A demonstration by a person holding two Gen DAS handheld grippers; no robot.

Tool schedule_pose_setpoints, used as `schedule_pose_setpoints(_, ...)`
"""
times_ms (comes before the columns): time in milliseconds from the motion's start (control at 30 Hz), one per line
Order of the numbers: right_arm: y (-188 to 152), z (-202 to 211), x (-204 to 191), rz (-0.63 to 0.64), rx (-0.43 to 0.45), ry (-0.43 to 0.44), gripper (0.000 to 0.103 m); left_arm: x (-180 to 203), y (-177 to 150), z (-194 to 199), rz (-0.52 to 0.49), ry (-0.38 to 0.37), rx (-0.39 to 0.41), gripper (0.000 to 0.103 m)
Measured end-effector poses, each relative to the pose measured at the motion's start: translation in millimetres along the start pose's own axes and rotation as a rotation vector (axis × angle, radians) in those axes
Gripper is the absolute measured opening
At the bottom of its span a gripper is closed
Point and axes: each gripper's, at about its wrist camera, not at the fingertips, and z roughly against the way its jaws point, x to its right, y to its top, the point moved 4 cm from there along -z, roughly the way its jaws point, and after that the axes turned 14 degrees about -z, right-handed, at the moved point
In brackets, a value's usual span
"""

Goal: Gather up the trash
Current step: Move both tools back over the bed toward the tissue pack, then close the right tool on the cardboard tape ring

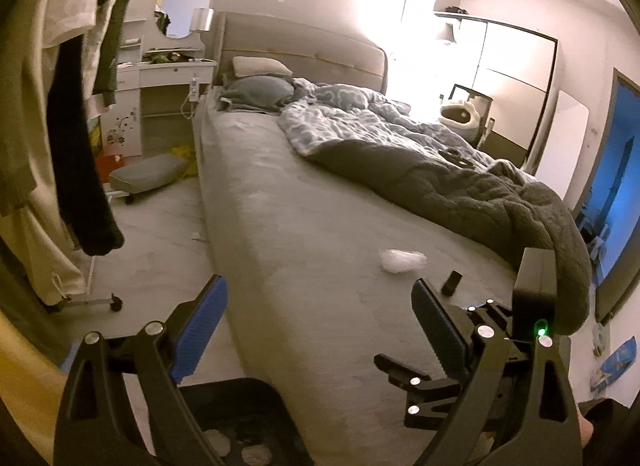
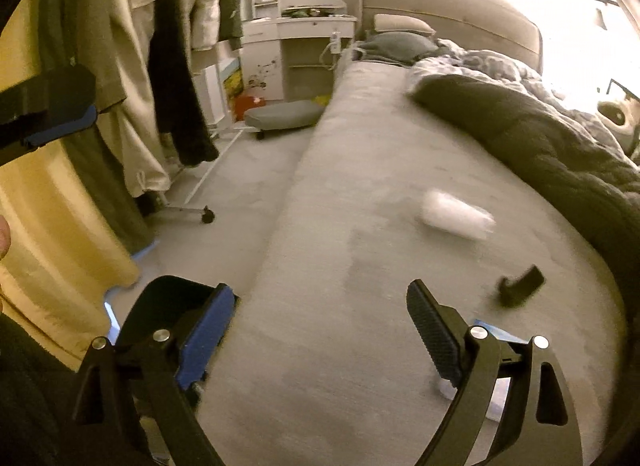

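Observation:
A crumpled white wad (image 1: 402, 260) (image 2: 456, 217) lies on the grey bed sheet (image 1: 304, 225), with a small black object (image 1: 452, 282) (image 2: 520, 286) just beyond it toward the duvet. My left gripper (image 1: 320, 310) hovers open over the bed's near corner, nothing between its fingers. My right gripper (image 2: 320, 326) is open and empty too, short of the wad. A black bin (image 1: 244, 398) (image 2: 172, 302) stands on the floor by the bed corner, with white crumpled scraps (image 1: 218, 440) inside. A small white scrap (image 2: 444, 386) shows under the right finger.
A dark grey and blue duvet (image 1: 460, 169) covers the bed's far side. A wheeled rack of hanging clothes (image 1: 80, 125) stands on the left, with a low grey stool (image 2: 286, 113) and a white dressing table (image 1: 168, 77) behind it. Open floor (image 1: 160, 234) runs beside the bed.

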Motion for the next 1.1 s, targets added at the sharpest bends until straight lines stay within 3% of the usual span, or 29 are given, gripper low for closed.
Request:
schedule_pose_setpoints(500,1.1,38.5,93.6,-0.085,0.071,-0.125,0.090,60.9,1.0,-41.1,-0.063,-0.070,-0.049,0.095)
schedule_pose_setpoints(1100,-25.7,50.8,176.2,-0.218,0.043,-0.231,0.090,116.8,-3.1,-75.0,-0.105,-0.137,-0.104,0.096)
